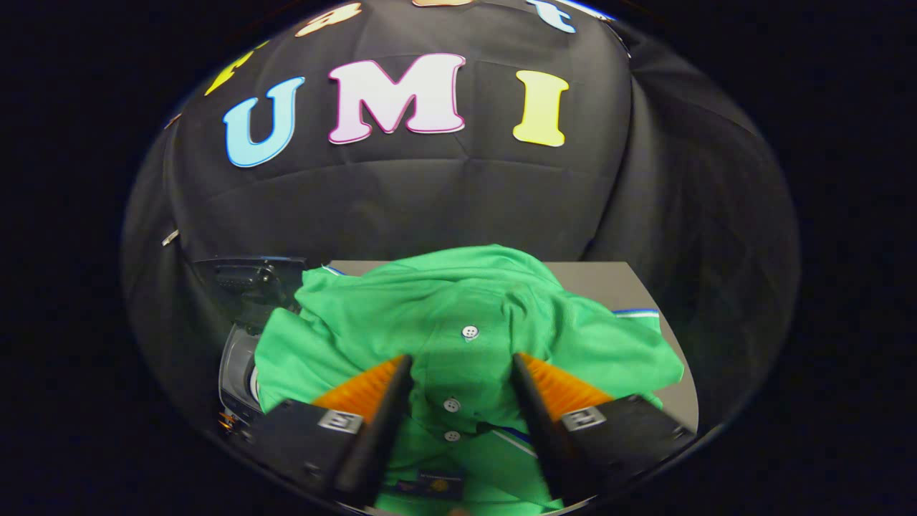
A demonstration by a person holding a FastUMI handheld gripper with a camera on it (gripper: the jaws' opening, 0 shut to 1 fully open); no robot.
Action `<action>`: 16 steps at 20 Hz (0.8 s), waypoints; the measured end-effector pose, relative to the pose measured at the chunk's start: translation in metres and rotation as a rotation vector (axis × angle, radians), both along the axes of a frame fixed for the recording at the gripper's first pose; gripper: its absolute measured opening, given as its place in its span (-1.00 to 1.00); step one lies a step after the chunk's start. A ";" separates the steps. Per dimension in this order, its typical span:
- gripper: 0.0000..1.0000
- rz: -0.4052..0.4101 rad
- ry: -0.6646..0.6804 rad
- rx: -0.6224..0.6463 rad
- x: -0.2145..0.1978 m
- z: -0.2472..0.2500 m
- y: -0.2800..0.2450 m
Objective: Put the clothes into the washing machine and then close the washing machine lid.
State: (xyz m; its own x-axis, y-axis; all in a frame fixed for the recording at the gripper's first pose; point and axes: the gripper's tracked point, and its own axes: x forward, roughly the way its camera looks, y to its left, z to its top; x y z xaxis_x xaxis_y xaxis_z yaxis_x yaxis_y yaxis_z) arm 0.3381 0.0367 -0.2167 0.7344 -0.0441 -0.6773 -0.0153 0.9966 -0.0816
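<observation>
Hovering over the green shirt (458, 322), the gripper (462, 373) has its 2 fingers spread wide around the button placket, gripping nothing yet, probably lining up a pinch, with the open washing machine (240, 358) just beside the shirt.

Green button-front polo shirt (458, 315) of knit fabric, white buttons down the placket, blue-and-white trim at the sleeve edges, crumpled in a heap. Spread between and just ahead of the fingers, draped partly over the grey, top-loading washing machine (240, 365). Machine lid (247, 279), dark and translucent, raised open behind the shirt's edge.
</observation>
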 end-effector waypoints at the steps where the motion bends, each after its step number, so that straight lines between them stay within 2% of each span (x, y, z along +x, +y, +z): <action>1: 0.24 -0.016 -0.018 0.005 0.002 0.001 -0.004; 3: -0.45 -0.032 -0.037 0.054 0.002 0.003 -0.006; 4: -0.47 -0.050 -0.045 0.079 0.004 0.007 -0.009; 6: -0.74 -0.088 -0.041 0.128 -0.001 0.010 -0.009; 9: -0.75 -0.085 -0.060 0.139 -0.007 0.031 -0.006; 16: -0.75 -0.042 -0.154 0.181 -0.017 0.120 0.020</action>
